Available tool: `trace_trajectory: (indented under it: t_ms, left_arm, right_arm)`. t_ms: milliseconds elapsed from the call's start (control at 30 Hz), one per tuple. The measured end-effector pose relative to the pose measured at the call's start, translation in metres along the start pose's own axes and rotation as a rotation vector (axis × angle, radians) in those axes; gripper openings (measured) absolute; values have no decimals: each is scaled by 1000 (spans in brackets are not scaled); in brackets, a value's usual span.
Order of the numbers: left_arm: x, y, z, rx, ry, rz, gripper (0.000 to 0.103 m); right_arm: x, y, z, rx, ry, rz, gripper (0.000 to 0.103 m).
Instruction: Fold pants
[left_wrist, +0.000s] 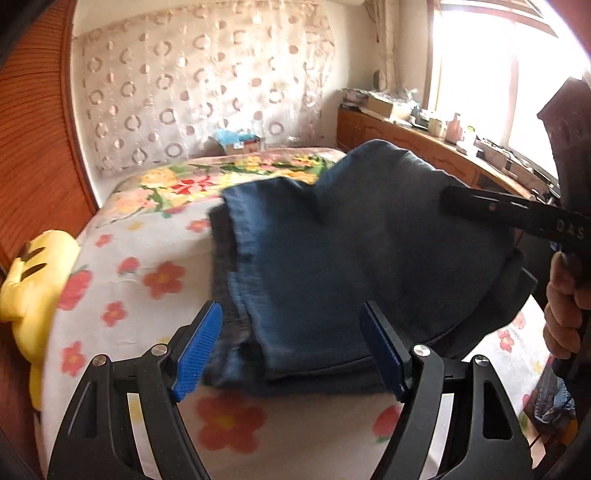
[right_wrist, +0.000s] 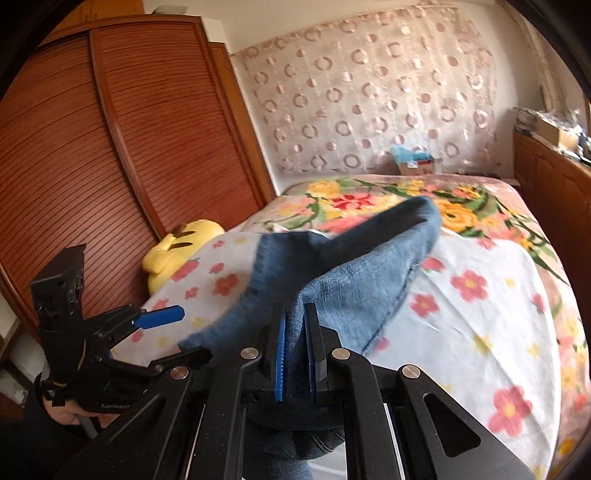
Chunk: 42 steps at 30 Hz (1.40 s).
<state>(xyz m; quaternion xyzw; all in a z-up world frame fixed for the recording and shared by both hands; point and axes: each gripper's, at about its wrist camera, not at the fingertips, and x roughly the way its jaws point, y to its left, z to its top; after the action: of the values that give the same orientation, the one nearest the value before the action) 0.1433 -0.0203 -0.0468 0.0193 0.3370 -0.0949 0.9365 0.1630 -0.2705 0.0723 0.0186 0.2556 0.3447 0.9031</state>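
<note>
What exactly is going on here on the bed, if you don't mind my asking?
A person is folding a pair of blue pants on a bed with a floral cover, using a handheld gripper in each hand. The right gripper is clamped on a fold of the denim and lifts that part over the rest. The left gripper is open at the near edge of the pants, gripping nothing. A yellow plush toy lies at the bed's edge.

wrist views close, probably sharing bed (left_wrist: 155, 273)
</note>
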Motion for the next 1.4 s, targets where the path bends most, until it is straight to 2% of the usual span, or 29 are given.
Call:
trace_trajectory:
  t_ms: [333,433,533,700,800,867,933,1133,1400]
  left_arm:
    - [-38,58,-17,-67,-47,90,78]
    - [-46,82,-23,-100,-49,124,78]
    - [-50,99,-26,-136,-50,149,78]
    - [-53,112,-26,-165,-60,169,78]
    - [-54,111,-26,-163,-63,167,78]
    - [-53,108,-24,-158,-64,163,78]
    - [-52,105,-22,-149,-64,156,78]
    - [-45,89,-14,-114,-61,131,78]
    - [-28,64,5,-57,-47,87,78]
  right_arm:
    - [57,53,17,-104,29,111,8]
    - [83,62,13,-114,75,146,8]
    - [116,68,3,-127,157,184,8]
    - [150,64,-12,-133,243,178,8]
    - [151,59,-6,-118,243,183,12]
    - [142,57,-1,-112,240,183,20]
    - [135,57,7,-123,220,168,26]
    - [107,57,21,-152,114,87,28]
    - [119,38,22,-166,92,-41,45]
